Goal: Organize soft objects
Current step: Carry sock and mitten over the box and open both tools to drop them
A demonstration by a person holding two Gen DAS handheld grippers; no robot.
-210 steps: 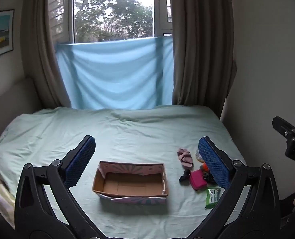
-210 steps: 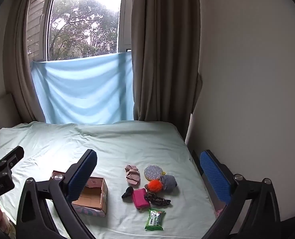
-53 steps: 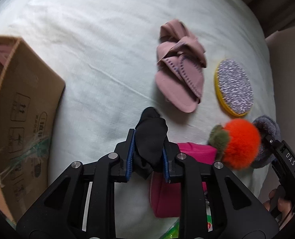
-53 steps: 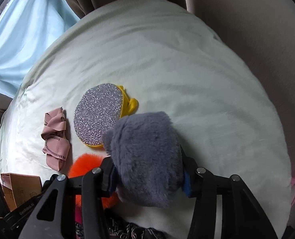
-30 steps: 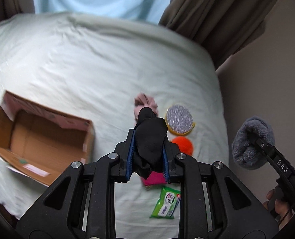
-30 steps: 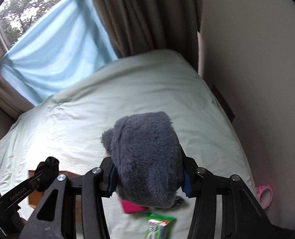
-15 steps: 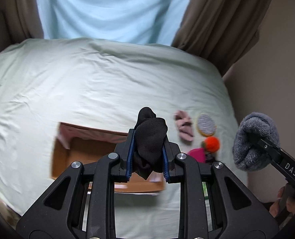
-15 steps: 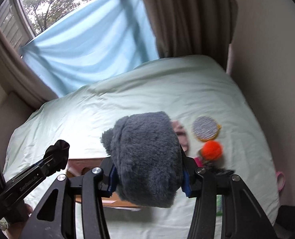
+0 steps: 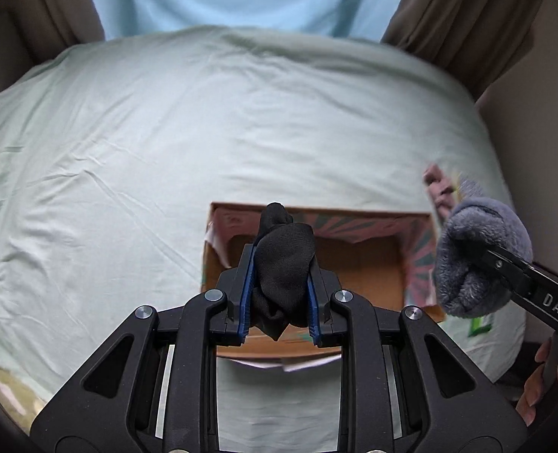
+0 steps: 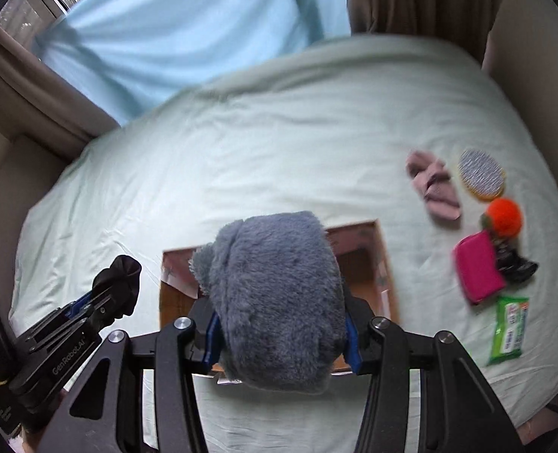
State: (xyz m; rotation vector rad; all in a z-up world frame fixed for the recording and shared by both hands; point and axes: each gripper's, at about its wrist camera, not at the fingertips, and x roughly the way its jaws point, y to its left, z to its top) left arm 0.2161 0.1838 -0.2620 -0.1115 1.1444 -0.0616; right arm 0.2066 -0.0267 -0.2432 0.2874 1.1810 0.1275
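Carrying: both loads had travelled from the right-hand pile to above the open cardboard box (image 9: 354, 264).
Left gripper (image 9: 281, 294): clamped on black sock (image 9: 282, 260).
Right gripper (image 10: 280, 324): clamped on grey fluffy pouch (image 10: 275, 302).
Implication: release pending.

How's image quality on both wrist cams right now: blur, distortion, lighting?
Left wrist: heavy fisheye bowing; the pale green bedsheet and open cardboard box are smeared, while the held black sock stays sharp. Right wrist: same bowing; the fluffy grey pouch is crisp, the pink folded socks and round glittery pad are streaked. Both: soft, even daylight, no glare.
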